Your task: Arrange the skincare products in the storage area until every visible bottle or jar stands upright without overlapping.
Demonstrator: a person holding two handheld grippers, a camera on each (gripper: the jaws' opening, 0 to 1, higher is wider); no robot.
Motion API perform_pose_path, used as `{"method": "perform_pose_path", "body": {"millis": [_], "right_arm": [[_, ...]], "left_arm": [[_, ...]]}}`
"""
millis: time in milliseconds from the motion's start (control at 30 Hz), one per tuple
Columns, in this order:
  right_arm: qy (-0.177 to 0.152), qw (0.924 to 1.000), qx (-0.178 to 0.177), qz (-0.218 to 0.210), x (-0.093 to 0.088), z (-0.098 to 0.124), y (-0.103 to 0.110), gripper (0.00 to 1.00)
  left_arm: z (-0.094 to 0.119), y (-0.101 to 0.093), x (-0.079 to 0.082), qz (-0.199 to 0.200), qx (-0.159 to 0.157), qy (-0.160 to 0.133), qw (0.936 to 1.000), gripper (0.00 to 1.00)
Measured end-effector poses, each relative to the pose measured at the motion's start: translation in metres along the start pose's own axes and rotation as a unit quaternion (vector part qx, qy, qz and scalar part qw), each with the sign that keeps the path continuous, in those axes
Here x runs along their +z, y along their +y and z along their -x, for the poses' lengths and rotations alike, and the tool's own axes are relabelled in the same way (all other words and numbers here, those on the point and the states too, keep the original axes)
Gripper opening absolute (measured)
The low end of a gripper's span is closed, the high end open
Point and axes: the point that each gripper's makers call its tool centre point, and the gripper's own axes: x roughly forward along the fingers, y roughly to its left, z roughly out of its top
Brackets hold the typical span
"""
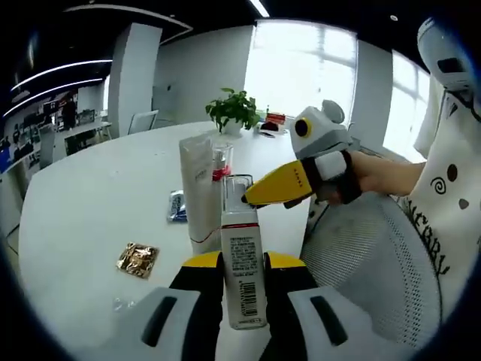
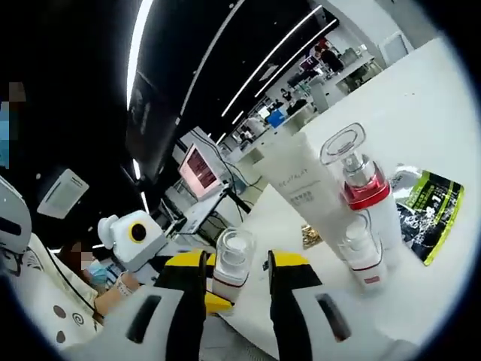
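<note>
Left gripper view. A white pump bottle (image 1: 242,263) with a clear cap is clamped upright between the yellow-tipped jaws of the left gripper (image 1: 244,265), which are closed against its sides over the label and barcode. The bottle is seen just in front of a white tube (image 1: 197,192) standing on its cap and a red-collared bottle (image 1: 220,162) beside it; whether its base rests on the white table (image 1: 83,203) cannot be told. The upright grip is judged to serve the task's demand that each product stand. The right gripper (image 1: 272,186) enters from the right, held by a gloved hand (image 1: 340,174), its yellow jaw reaching the clear cap, probably to steady the bottle. A gold sachet (image 1: 137,259) and a blue sachet (image 1: 177,204) lie flat on the table, apart from the standing group. A potted plant (image 1: 233,111) stands at the far edge.

Right gripper view. The view is rolled, so the table appears tilted. The right gripper (image 2: 235,271) is seen with its jaws part open, the clear cap of the pump bottle (image 2: 231,263) between them; firm contact cannot be confirmed. The tube (image 2: 304,188), the red-collared bottle (image 2: 359,180) and a small white bottle (image 2: 362,252) stand close together, their spacing unclear. A green-and-black sachet (image 2: 428,214) lies behind them. The left gripper's body (image 2: 135,237) shows at lower left.
</note>
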Motion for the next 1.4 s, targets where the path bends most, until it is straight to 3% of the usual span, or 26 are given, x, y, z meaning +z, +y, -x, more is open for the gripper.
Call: {"method": "perform_pose_path", "body": {"millis": [300,433,600,733,833,967,1067,1167,1333,1400], "right_arm": [[-0.001,0.9998,0.019,-0.011,0.0,0.0,0.005,0.3],[0.001,0.9988,0.049,-0.003,0.003,0.003,0.015,0.27],[0.004,0.9976,0.069,0.005,0.005,0.005,0.022,0.24],[0.006,0.9962,0.086,0.0,0.006,0.008,0.026,0.26],[0.016,0.9922,0.123,0.004,0.005,0.009,0.038,0.24],[0.02,0.9896,0.142,0.002,0.006,0.011,0.045,0.24],[0.018,0.9864,0.163,-0.006,0.009,0.013,0.051,0.23],[0.021,0.9851,0.171,-0.006,0.01,0.014,0.054,0.22],[0.016,0.987,0.16,0.002,0.011,0.014,0.05,0.21],[0.015,0.989,0.147,0.011,0.011,0.013,0.047,0.21]], "left_arm": [[-0.001,-0.014,0.004,0.039,-0.045,-0.016,0.9981,0.14],[0.0,-0.027,0.01,0.085,-0.09,-0.034,0.9917,0.14],[0.001,-0.026,0.013,0.112,-0.112,-0.05,0.9861,0.14],[0.006,-0.031,0.014,0.139,-0.142,-0.053,0.9787,0.14],[0.013,-0.037,0.015,0.169,-0.188,-0.057,0.9658,0.14],[0.016,-0.037,0.016,0.184,-0.217,-0.063,0.9566,0.14],[0.02,-0.042,0.021,0.199,-0.247,-0.072,0.9456,0.14],[0.015,-0.051,0.024,0.197,-0.253,-0.07,0.9447,0.14],[0.01,-0.054,0.022,0.18,-0.248,-0.063,0.9498,0.14],[0.006,-0.05,0.019,0.147,-0.228,-0.061,0.9606,0.14]]}}
